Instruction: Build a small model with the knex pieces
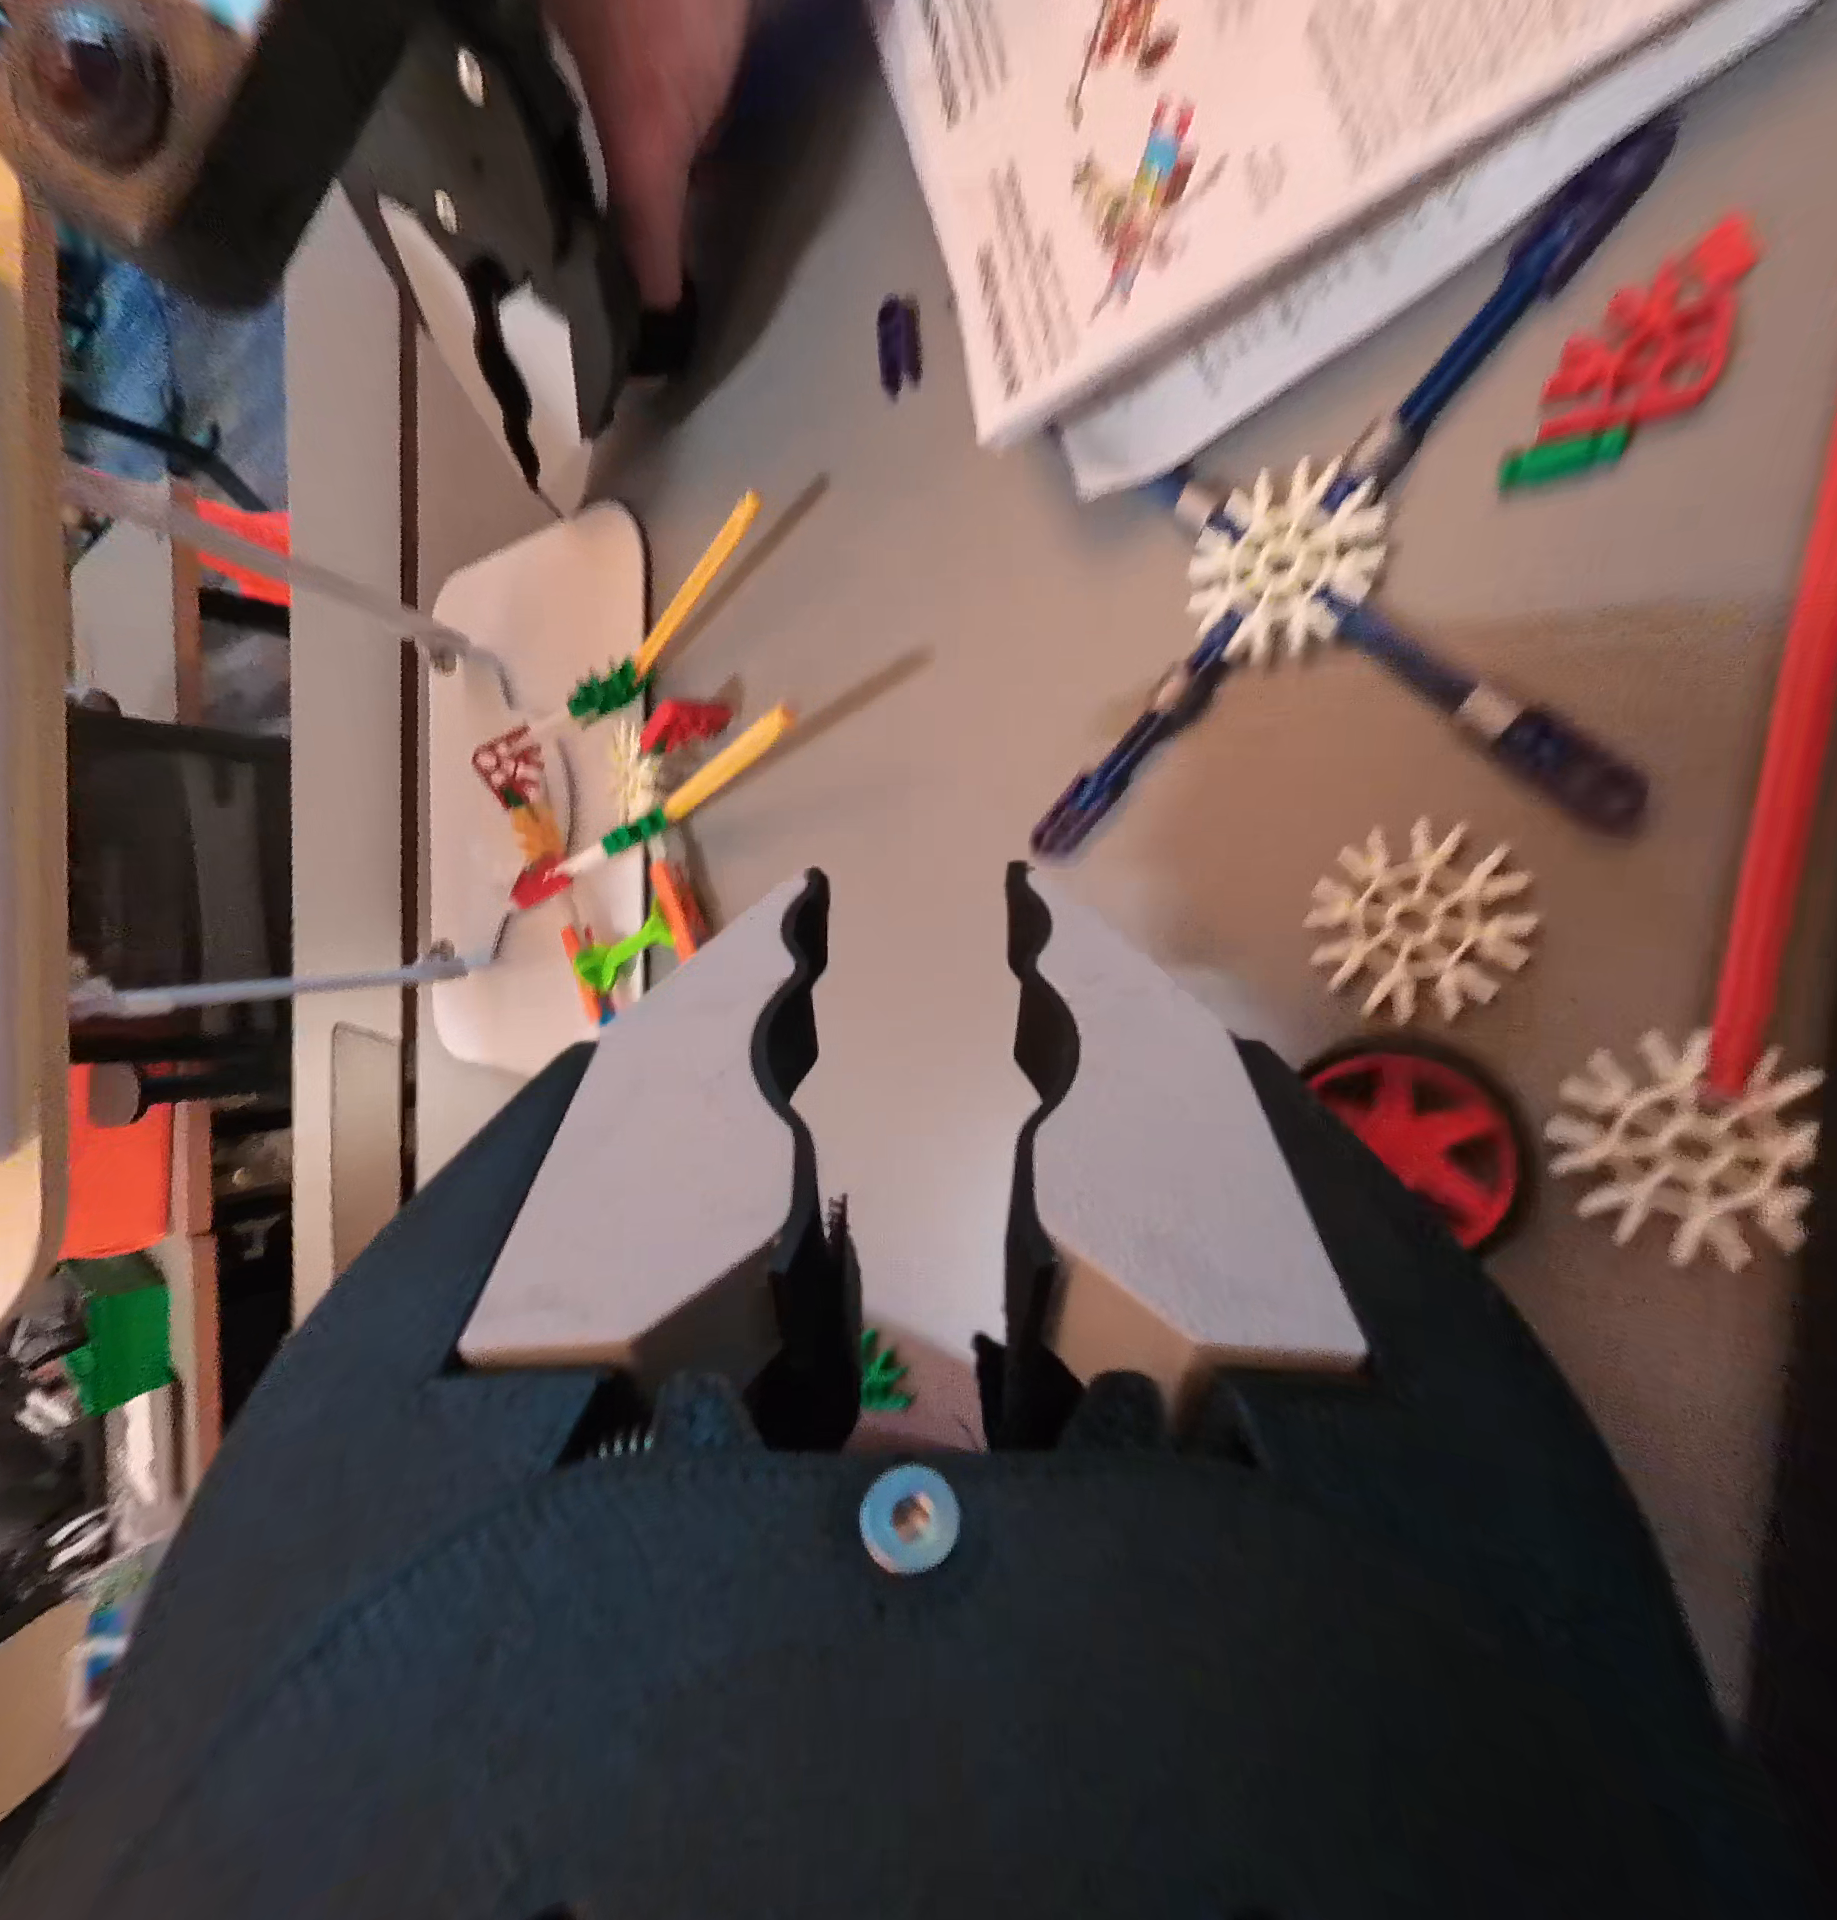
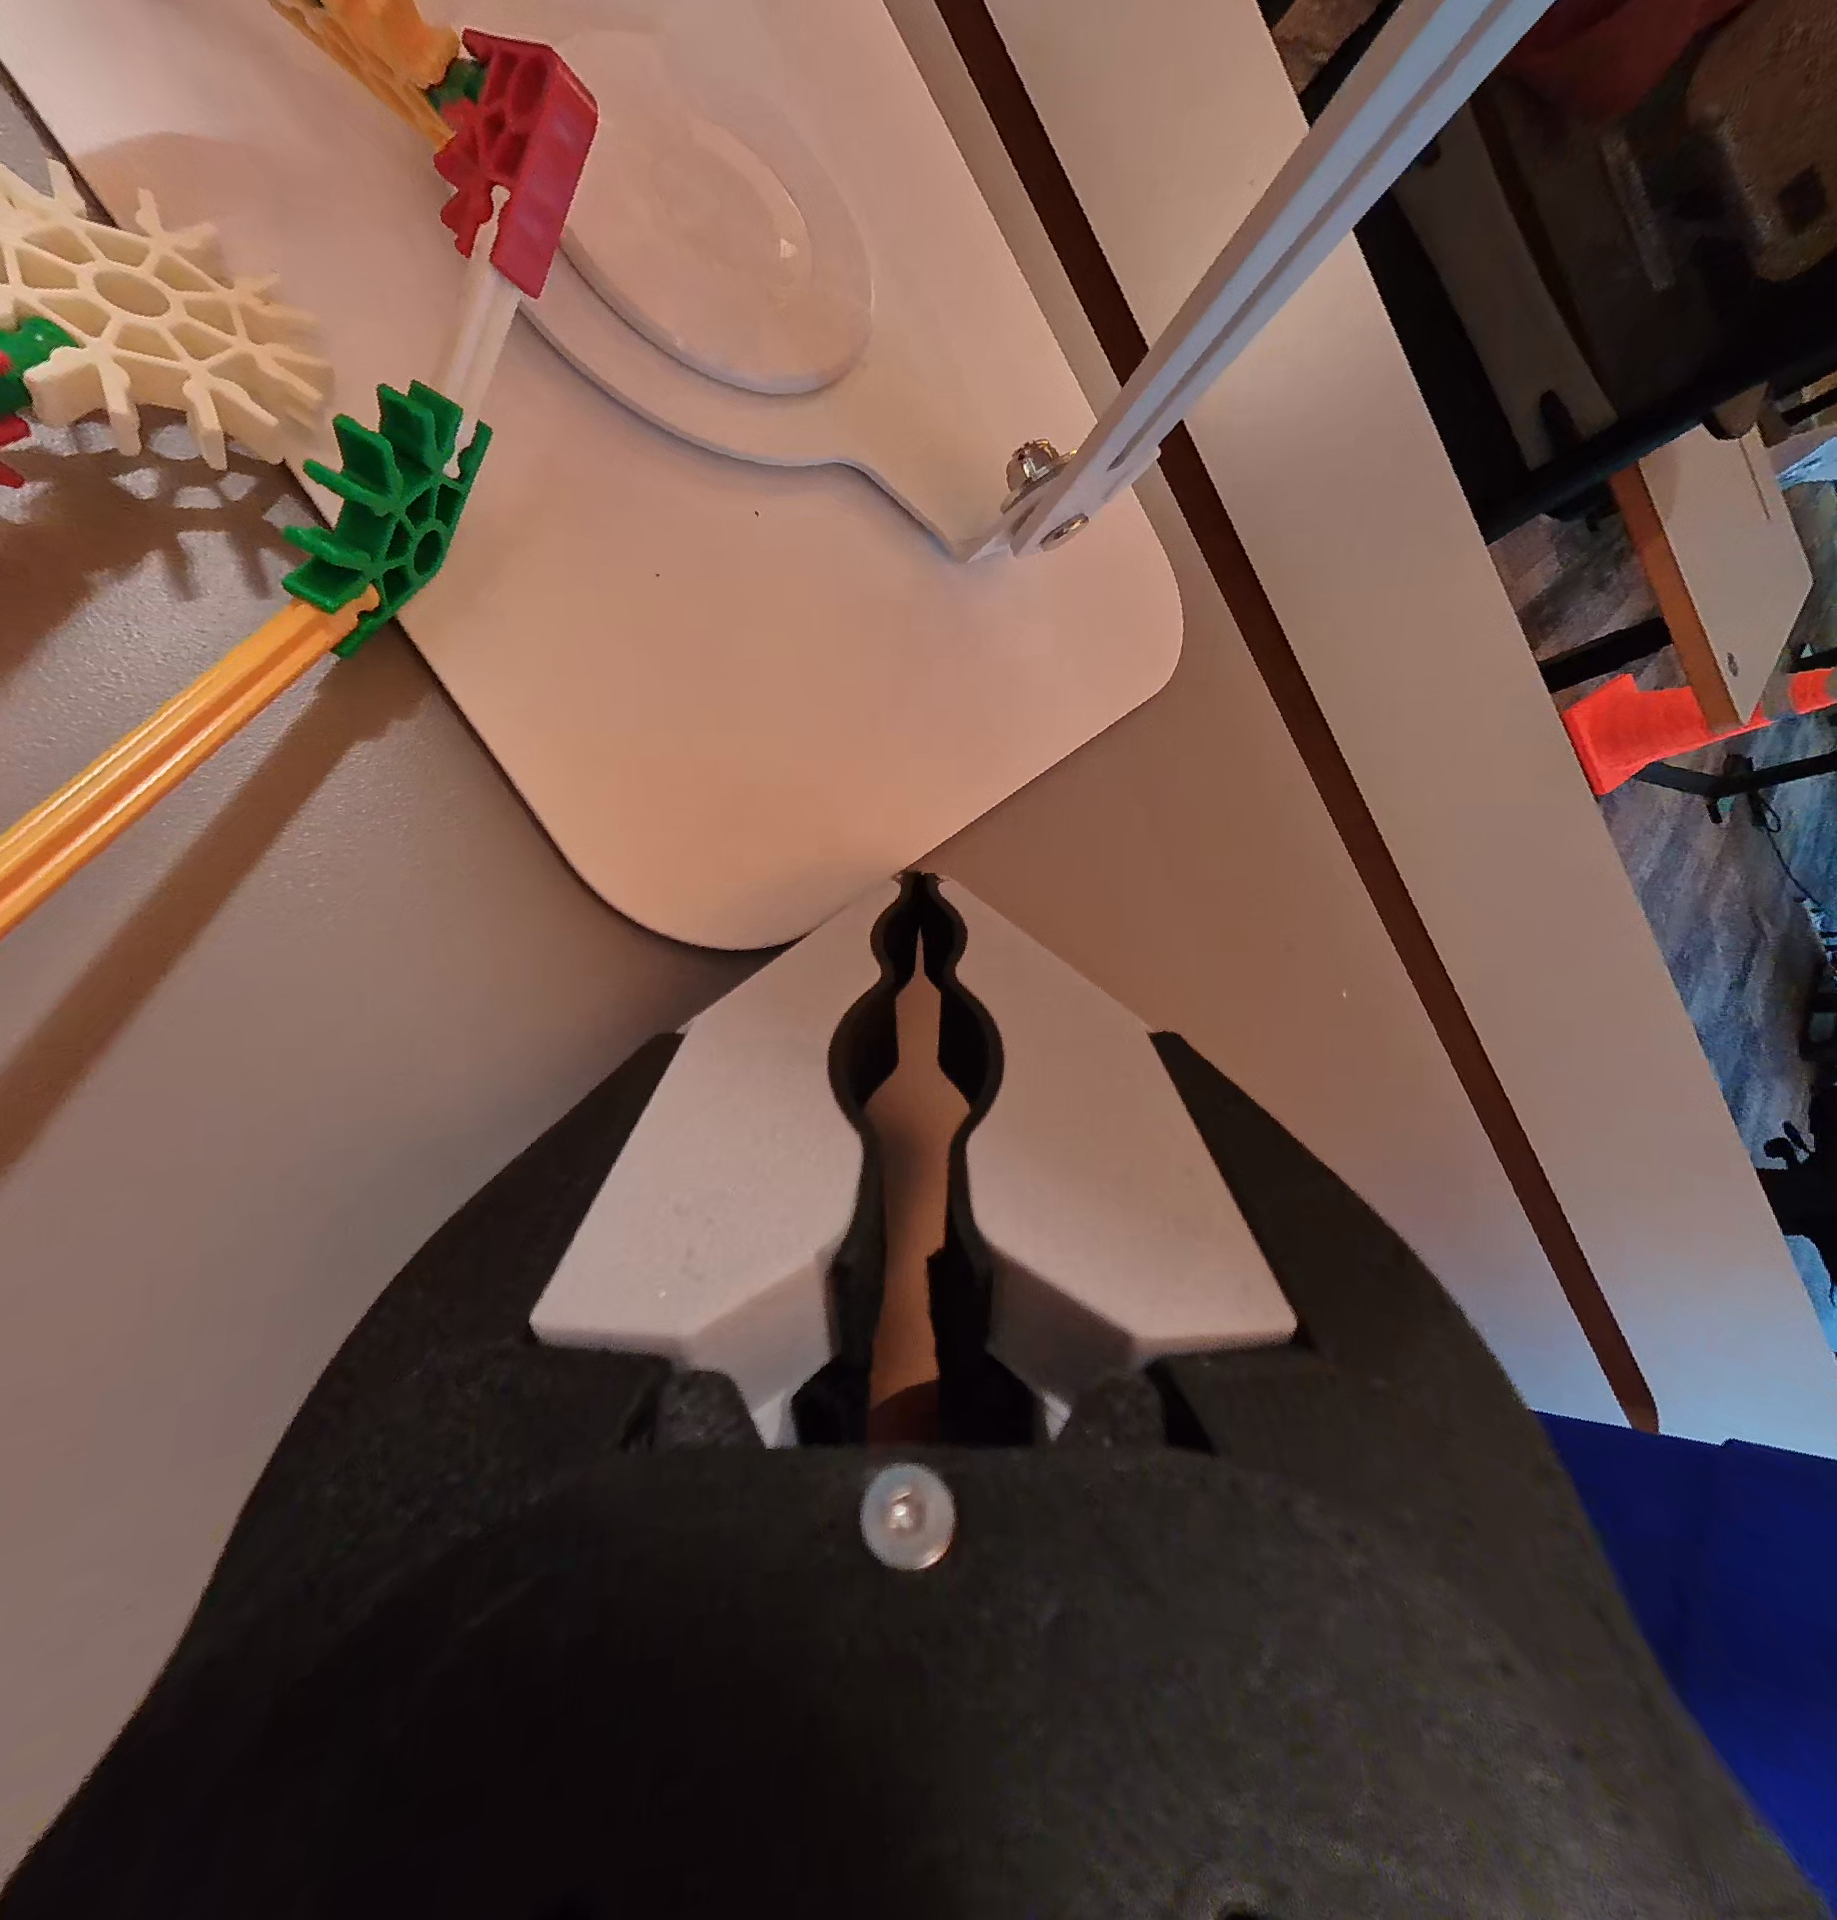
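My left gripper [image 1: 916, 881] is open and empty above the grey table [image 1: 945, 644]. A small built model [image 1: 623, 821] of yellow rods and green, red and white connectors lies ahead to its left, partly on a white base plate [image 1: 540, 769]. A white snowflake connector with blue rods [image 1: 1286, 574] lies ahead to its right. My right gripper [image 2: 920, 883] is shut with nothing between its fingertips, at the corner of the white base plate [image 2: 789, 707]. A green connector [image 2: 394, 520] on a yellow rod [image 2: 135, 769] lies to its left. The right gripper also shows in the left wrist view [image 1: 550, 457], held by a hand.
Loose white snowflake connectors [image 1: 1421, 914] [image 1: 1683, 1143], a red wheel [image 1: 1423, 1132], a long red rod [image 1: 1797, 707], red and green pieces [image 1: 1641, 364] and an instruction booklet [image 1: 1257, 187] lie at the right. A metal arm [image 2: 1236, 260] is bolted to the base plate near the table edge [image 2: 1413, 935]. Left tips to right tips: about 30 cm.
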`<action>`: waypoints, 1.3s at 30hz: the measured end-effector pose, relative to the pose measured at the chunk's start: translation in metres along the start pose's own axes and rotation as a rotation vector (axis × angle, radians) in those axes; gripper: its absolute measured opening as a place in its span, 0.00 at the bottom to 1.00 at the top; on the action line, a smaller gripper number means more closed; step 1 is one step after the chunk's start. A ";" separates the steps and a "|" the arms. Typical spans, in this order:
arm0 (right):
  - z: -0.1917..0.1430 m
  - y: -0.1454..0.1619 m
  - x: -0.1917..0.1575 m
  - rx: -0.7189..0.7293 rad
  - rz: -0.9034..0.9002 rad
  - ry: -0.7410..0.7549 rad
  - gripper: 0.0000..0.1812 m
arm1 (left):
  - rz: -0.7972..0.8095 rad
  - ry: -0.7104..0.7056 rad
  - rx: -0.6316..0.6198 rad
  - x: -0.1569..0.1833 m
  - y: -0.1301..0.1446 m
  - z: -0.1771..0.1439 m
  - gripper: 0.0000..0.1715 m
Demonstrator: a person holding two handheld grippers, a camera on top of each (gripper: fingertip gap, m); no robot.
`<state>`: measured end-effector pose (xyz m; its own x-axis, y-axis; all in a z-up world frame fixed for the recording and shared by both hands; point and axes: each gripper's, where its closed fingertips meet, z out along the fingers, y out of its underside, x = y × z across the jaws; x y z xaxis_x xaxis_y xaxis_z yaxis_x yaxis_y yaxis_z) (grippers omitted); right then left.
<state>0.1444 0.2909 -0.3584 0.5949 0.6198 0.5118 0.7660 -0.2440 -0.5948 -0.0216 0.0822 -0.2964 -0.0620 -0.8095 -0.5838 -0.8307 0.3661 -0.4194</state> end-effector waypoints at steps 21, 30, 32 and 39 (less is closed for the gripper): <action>0.000 0.000 0.001 0.006 0.008 0.010 0.00 | -0.089 0.058 0.309 0.065 -0.093 0.037 0.18; 0.001 0.000 0.001 0.001 0.004 0.021 0.00 | -0.052 0.111 0.239 0.084 -0.102 0.062 0.14; 0.001 0.000 0.001 -0.005 -0.004 0.027 0.00 | -0.061 0.126 0.220 0.085 -0.100 0.065 0.13; -0.004 0.005 0.001 -0.058 -0.075 0.028 0.00 | -0.085 0.170 0.176 0.088 -0.094 0.065 0.11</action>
